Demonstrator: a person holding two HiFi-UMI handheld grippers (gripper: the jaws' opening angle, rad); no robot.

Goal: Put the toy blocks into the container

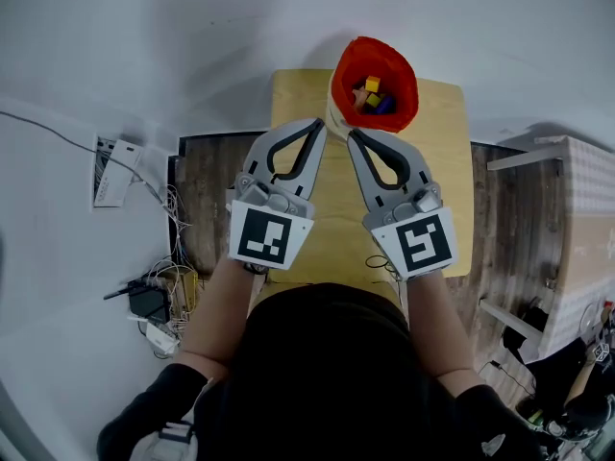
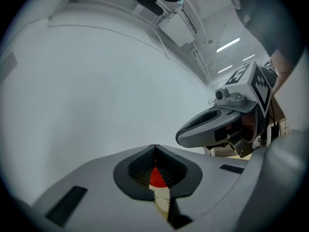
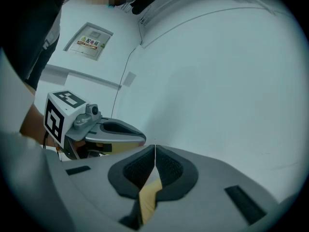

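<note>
A pale wooden tabletop [image 1: 444, 152] stands against a plain white wall [image 1: 144, 46]; dark plank floor [image 1: 204, 185] lies on either side; tangled cables [image 1: 159, 296] sit on the floor at left; a white shelf unit [image 1: 567, 219] stands at right; strip lights [image 2: 227, 45] glow overhead.

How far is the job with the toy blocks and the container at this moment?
Done: several blocks lie inside the red container. In hand: the left claw and the right claw each pinch its rim, shut on the fabric. Left: I see no loose block on the wooden table, so probably little remains.
</note>
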